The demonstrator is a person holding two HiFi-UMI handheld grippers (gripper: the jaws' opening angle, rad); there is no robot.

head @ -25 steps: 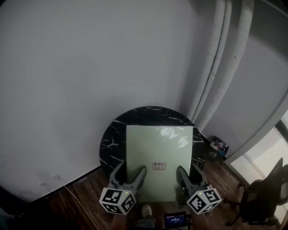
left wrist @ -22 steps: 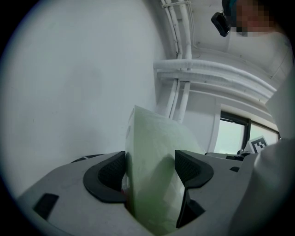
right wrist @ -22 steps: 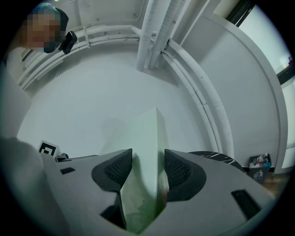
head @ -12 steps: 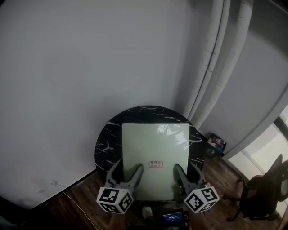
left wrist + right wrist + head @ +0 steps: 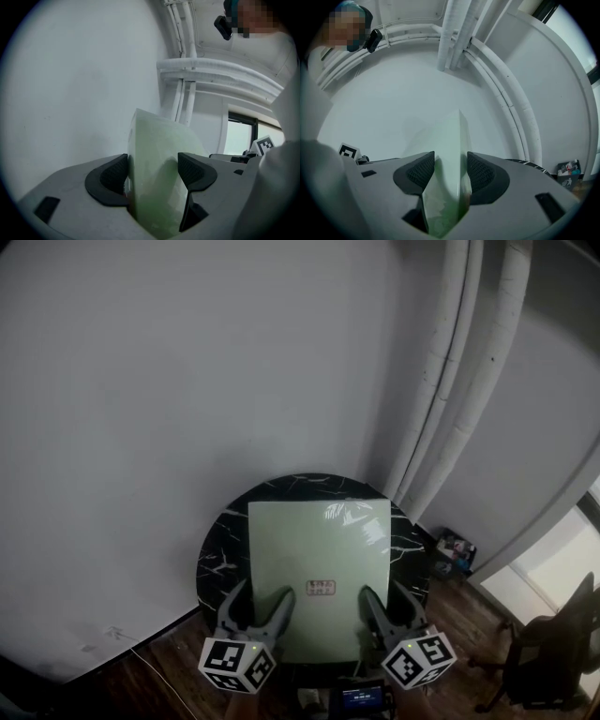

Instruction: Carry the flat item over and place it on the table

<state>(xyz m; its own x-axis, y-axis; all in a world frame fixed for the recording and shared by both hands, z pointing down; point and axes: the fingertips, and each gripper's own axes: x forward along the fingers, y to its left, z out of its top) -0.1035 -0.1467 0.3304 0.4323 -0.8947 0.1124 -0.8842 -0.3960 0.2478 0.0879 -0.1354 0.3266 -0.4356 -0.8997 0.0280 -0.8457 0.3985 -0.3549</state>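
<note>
A pale green flat board [image 5: 319,563] with a small red label hangs over the round black marble table [image 5: 217,554], covering most of its top. My left gripper [image 5: 255,607] is shut on the board's near left edge, and my right gripper [image 5: 384,606] is shut on its near right edge. In the left gripper view the green board [image 5: 157,178] stands edge-on between the dark pads [image 5: 112,176]. In the right gripper view the board [image 5: 450,173] is clamped between the textured pads [image 5: 480,176]. Whether the board touches the table cannot be told.
A plain white wall rises behind the table. White pipes [image 5: 450,381] run down the corner at the right. A black office chair [image 5: 548,652] stands on the wooden floor [image 5: 159,676] at the lower right, with small clutter [image 5: 455,549] by the pipes' foot.
The board and both grippers have shifted slightly left and forward over the table, and the view has tilted so the table sits a little lower in frame. Both grips are unchanged.
</note>
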